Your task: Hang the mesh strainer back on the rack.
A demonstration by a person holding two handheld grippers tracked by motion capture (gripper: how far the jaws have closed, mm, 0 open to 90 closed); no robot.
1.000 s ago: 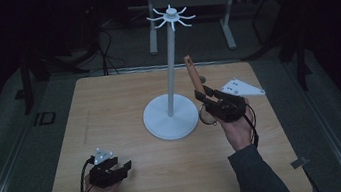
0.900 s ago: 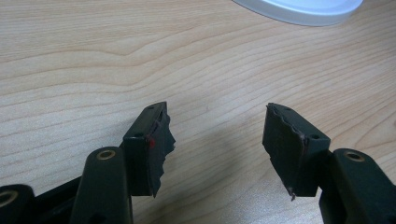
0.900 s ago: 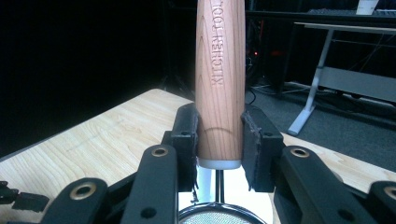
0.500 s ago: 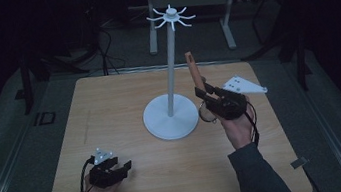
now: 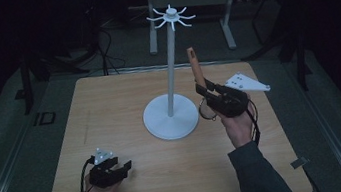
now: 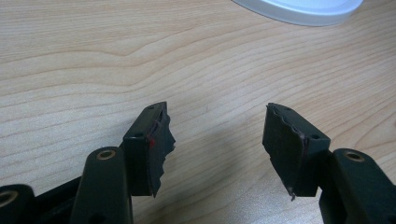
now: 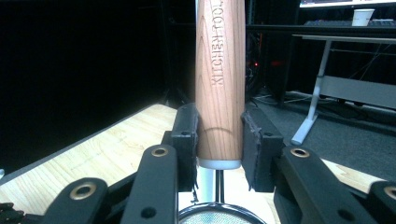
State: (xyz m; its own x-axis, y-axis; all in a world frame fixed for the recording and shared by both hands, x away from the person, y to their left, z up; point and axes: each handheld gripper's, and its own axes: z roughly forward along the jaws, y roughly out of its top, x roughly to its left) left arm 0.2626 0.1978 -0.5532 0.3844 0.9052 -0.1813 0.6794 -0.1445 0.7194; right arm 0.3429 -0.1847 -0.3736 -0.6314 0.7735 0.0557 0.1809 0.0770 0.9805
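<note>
Two hand-held grippers: right [image 7: 219, 140] clamps wooden handle [image 7: 219, 79], top cropped; left [image 6: 217, 140] wide apart, empty.

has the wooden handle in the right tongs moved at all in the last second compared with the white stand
Yes. In the high view the wooden handle, clamped in the right tongs, has swung from leaning toward the white stand to nearly upright, its top tilted slightly away from the pole.

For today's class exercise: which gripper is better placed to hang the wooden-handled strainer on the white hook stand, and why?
Probably the right gripper: it clamps the wooden-handled strainer upright beside the white hook stand. The left gripper rests open and empty near the table's front edge.
</note>
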